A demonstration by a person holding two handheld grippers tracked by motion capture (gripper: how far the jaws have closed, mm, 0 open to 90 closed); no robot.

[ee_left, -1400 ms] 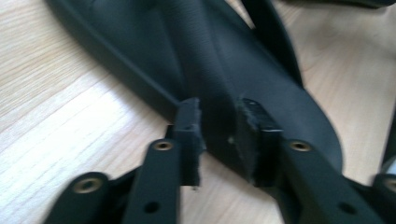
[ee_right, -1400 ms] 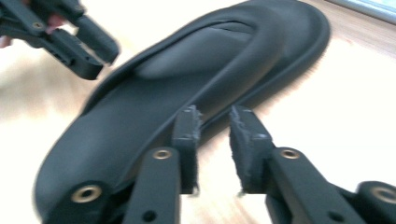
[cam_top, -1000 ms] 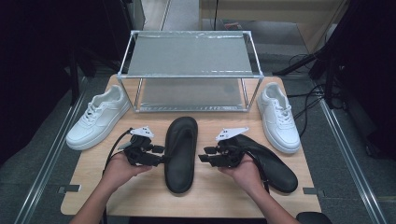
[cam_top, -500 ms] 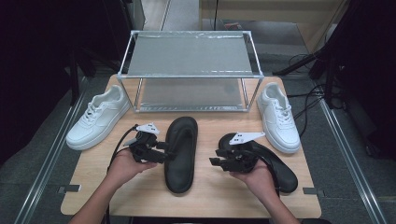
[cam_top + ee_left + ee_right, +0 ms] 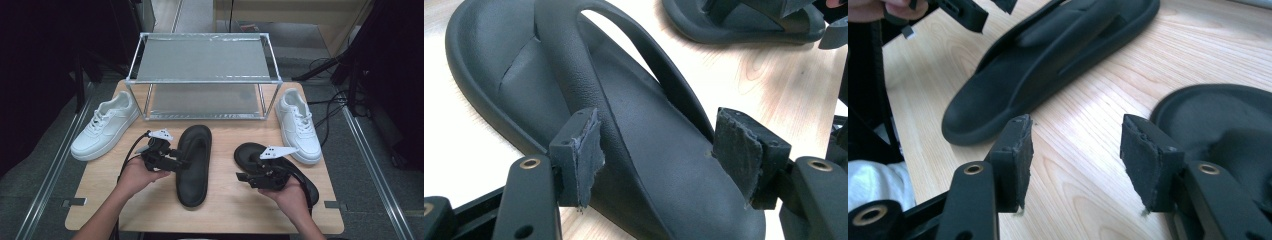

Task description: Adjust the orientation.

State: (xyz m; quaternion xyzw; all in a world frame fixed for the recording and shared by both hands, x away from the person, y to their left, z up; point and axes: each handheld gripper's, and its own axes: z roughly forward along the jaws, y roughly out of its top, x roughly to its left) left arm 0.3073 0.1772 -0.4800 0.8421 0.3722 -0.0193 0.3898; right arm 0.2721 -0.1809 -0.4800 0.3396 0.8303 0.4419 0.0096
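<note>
1. The right gripper has drawn away from the black moulded foam sandal lying mid-table, toward the second black foam sandal near the right edge of the wooden table; the first sandal looks released.
2. Its jaws have just been opening, wide apart over bare wood, gripping nothing.
3. The left gripper has also been opening; its pads straddle the mid-table sandal's edge without pressing.

The high view is looking forward and down over the table. Each gripper view is riding close and low, sharing the middle sandal, probably from opposite sides.
</note>
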